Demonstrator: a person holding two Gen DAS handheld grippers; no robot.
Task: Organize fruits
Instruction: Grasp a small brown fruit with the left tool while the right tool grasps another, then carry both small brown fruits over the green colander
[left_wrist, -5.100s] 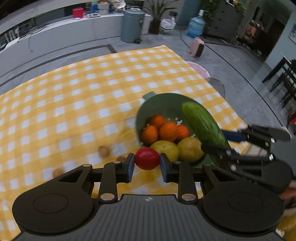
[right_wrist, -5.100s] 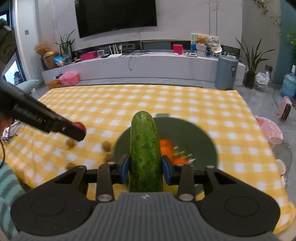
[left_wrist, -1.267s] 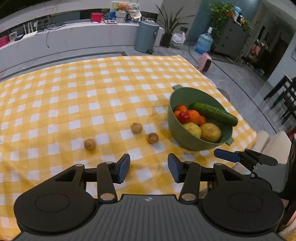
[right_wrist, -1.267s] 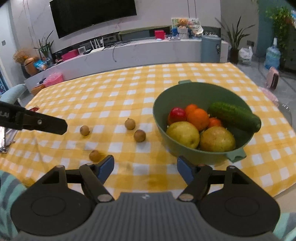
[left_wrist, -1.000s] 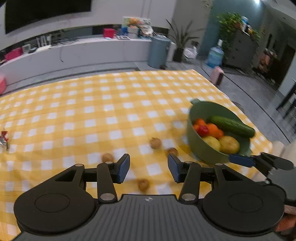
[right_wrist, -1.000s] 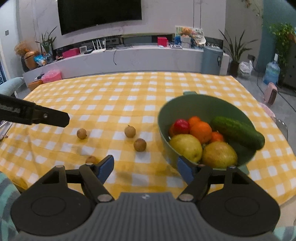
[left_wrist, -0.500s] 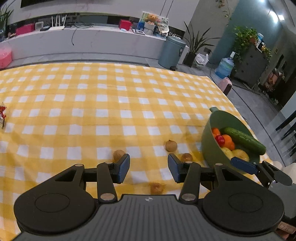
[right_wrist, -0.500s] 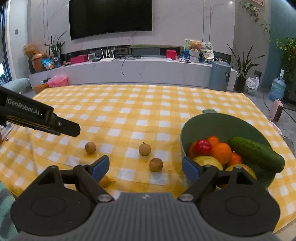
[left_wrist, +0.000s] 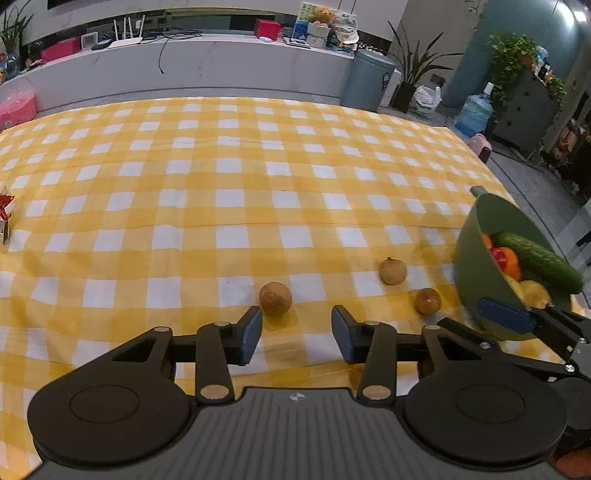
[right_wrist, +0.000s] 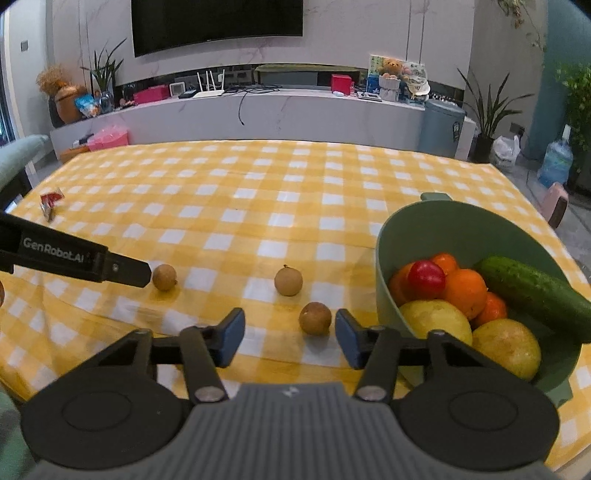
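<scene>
Left tool (left_wrist: 296, 334) wide, empty, just behind leftmost brown fruit (left_wrist: 275, 293), fruit toward its left finger. Right tool (right_wrist: 290, 338) wide, empty; nearest brown fruit (right_wrist: 315, 318) sits ahead, toward its right finger. Green bowl (right_wrist: 465, 236) lies right on worktop.

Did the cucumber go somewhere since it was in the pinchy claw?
Yes. The cucumber was held over the green bowl before; now it lies inside, against the right rim, and the right gripper is open.
</scene>
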